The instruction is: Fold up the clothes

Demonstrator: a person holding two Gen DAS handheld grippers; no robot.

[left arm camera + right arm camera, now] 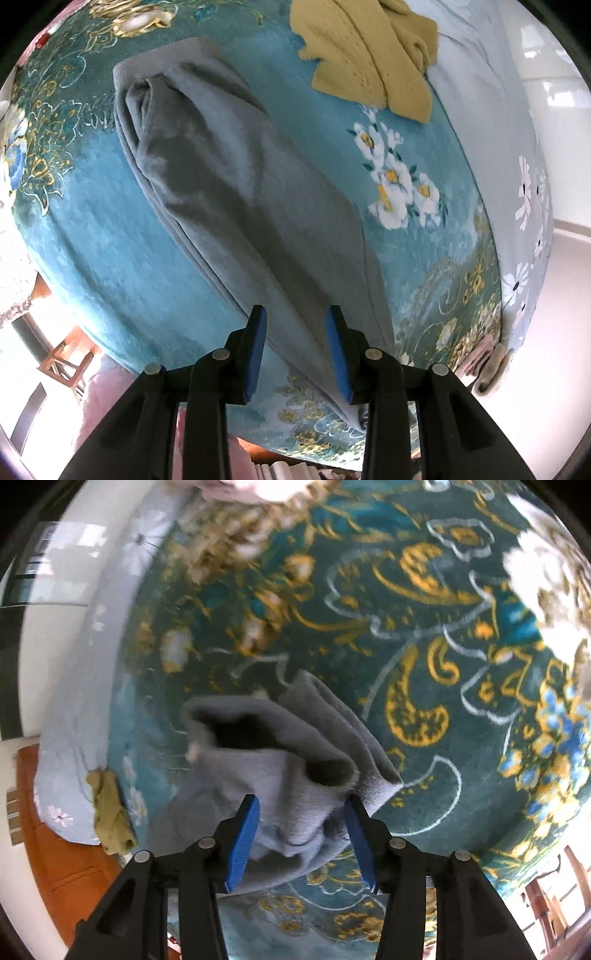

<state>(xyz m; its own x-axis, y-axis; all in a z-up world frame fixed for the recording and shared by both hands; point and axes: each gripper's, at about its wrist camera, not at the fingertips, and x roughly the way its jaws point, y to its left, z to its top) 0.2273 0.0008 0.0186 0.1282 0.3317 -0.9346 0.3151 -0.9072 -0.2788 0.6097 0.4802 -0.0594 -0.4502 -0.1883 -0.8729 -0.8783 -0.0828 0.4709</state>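
Observation:
A grey fleece garment lies folded lengthwise in a long strip on the teal floral blanket. My left gripper is open, its blue pads either side of the strip's near end, above it. In the right wrist view the garment's other end is bunched with its opening showing. My right gripper is open around that end, with cloth between the pads. A mustard yellow garment lies crumpled at the far edge of the bed; it also shows in the right wrist view.
A pale blue floral sheet covers the bed's right side beside white floor tiles. Wooden furniture stands beyond the bed's left edge. An orange-brown wooden cabinet stands at the right wrist view's lower left.

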